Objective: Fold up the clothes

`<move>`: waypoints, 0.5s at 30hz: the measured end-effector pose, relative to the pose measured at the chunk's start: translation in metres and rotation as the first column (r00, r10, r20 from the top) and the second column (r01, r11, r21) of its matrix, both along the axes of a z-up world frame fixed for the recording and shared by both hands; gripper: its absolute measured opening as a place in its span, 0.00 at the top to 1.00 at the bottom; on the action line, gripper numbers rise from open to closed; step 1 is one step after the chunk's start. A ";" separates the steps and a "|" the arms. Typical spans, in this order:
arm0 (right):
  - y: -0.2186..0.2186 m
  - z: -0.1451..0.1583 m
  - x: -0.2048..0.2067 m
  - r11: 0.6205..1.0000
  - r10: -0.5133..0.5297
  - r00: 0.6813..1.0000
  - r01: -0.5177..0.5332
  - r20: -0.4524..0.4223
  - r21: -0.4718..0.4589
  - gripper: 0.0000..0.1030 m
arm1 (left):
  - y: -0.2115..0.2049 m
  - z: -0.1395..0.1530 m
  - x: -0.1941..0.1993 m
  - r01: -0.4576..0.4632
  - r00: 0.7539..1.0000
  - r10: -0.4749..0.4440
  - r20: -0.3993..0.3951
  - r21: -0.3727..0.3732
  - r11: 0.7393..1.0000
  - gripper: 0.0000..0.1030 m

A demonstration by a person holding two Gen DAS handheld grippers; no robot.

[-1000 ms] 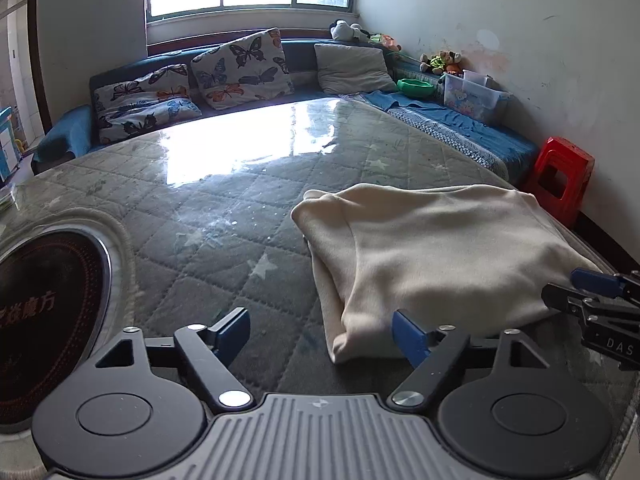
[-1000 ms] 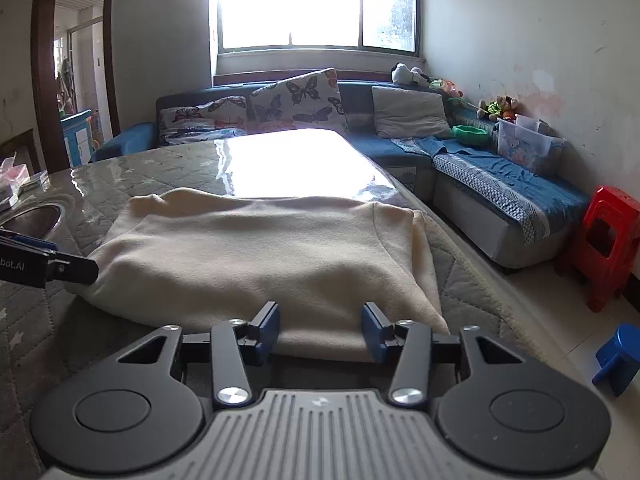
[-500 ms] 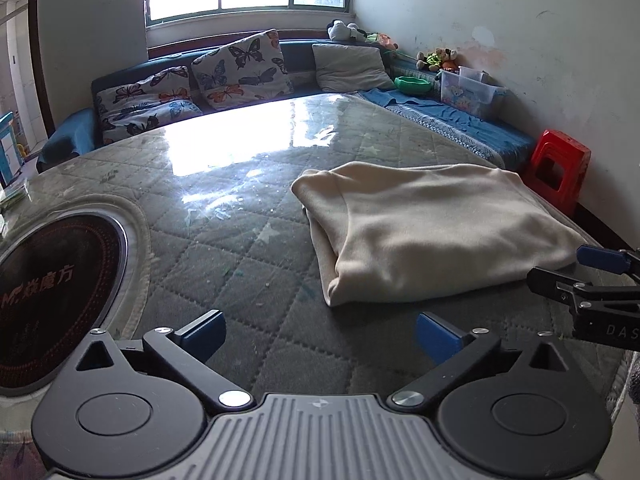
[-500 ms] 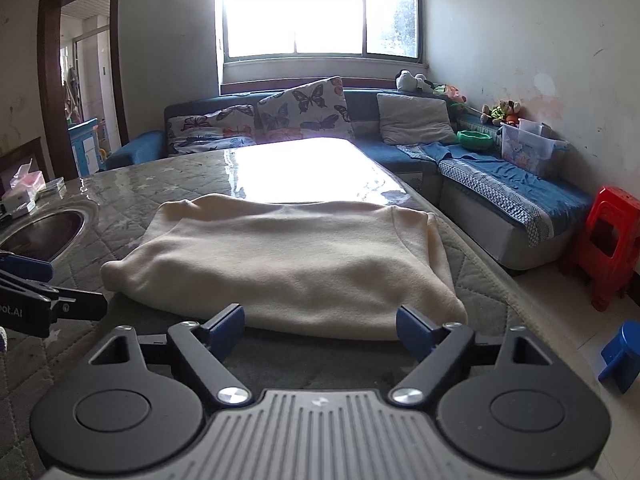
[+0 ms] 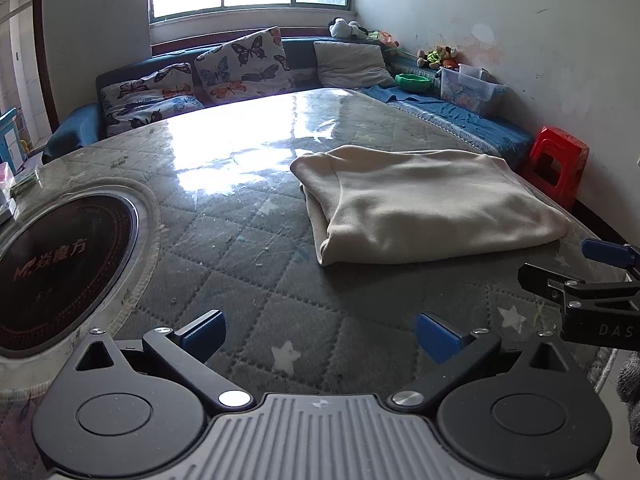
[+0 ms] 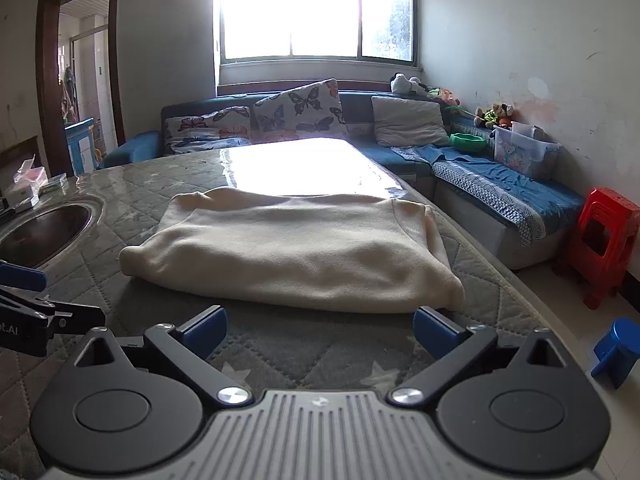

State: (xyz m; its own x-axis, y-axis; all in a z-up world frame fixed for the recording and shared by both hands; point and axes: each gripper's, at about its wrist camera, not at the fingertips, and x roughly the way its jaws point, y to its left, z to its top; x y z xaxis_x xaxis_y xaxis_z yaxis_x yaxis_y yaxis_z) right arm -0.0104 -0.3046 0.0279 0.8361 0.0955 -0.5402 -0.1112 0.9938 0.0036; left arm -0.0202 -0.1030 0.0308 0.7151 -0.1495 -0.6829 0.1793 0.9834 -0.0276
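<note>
A cream garment (image 5: 424,204) lies folded into a thick rectangle on the quilted grey table cover (image 5: 248,272). My left gripper (image 5: 320,336) hangs open over bare cover, short of the garment's near left corner, nothing between its blue pads. In the right wrist view the same garment (image 6: 296,252) lies just ahead of my right gripper (image 6: 320,330). Its jaws are still opening, stand wide, and hold nothing; the near hem lies just beyond the fingertips. Each gripper shows at the edge of the other's view: the right gripper (image 5: 592,280), the left gripper (image 6: 28,300).
A round black hotplate (image 5: 60,268) is sunk into the table at the left. The table's right edge (image 6: 532,300) drops to the floor, with a red stool (image 6: 604,240) and a blue stool (image 6: 616,344) there. A blue sofa (image 6: 480,184) with cushions runs behind.
Both grippers have let go of the garment's near edge, opened wide and drawn back toward me. The folded garment now lies farther from both sets of fingers.
</note>
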 end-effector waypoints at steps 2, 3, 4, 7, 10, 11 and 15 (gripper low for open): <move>0.001 0.001 -0.003 1.000 -0.003 1.000 0.003 0.001 -0.001 0.00 | -0.001 0.001 -0.006 0.000 1.000 0.000 0.007 0.004 1.000 0.00; 0.001 0.001 -0.005 1.000 -0.005 1.000 0.005 0.002 -0.002 0.00 | -0.002 0.001 -0.009 0.000 1.000 -0.001 0.011 0.006 1.000 0.00; 0.001 0.001 -0.007 1.000 -0.007 1.000 0.007 0.002 -0.001 0.00 | -0.002 0.002 -0.012 0.001 1.000 -0.001 0.015 0.008 1.000 0.00; 0.002 0.002 -0.014 1.000 -0.017 1.000 0.017 0.004 -0.004 0.00 | -0.003 0.003 -0.021 0.000 1.000 0.000 0.027 0.011 1.000 0.00; 0.004 0.004 -0.021 1.000 -0.019 1.000 0.019 0.011 -0.012 0.00 | -0.004 0.004 -0.029 -0.001 0.999 0.000 0.036 0.010 1.000 0.00; 0.004 0.004 -0.023 1.000 -0.019 1.000 0.020 0.015 -0.015 0.00 | -0.004 0.004 -0.031 0.000 0.999 0.000 0.038 0.010 1.000 0.00; 0.004 0.006 -0.030 1.000 -0.023 1.000 0.023 0.020 -0.013 0.00 | -0.008 0.005 -0.040 0.005 0.999 -0.006 0.052 0.009 1.000 0.00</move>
State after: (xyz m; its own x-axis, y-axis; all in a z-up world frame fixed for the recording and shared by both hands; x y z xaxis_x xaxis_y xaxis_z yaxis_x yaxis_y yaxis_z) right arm -0.0407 -0.3005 0.0343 0.8485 0.0690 -0.5247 -0.0884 0.9960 -0.0120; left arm -0.0605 -0.1107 0.0362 0.7490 -0.1475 -0.6460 0.1855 0.9826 -0.0093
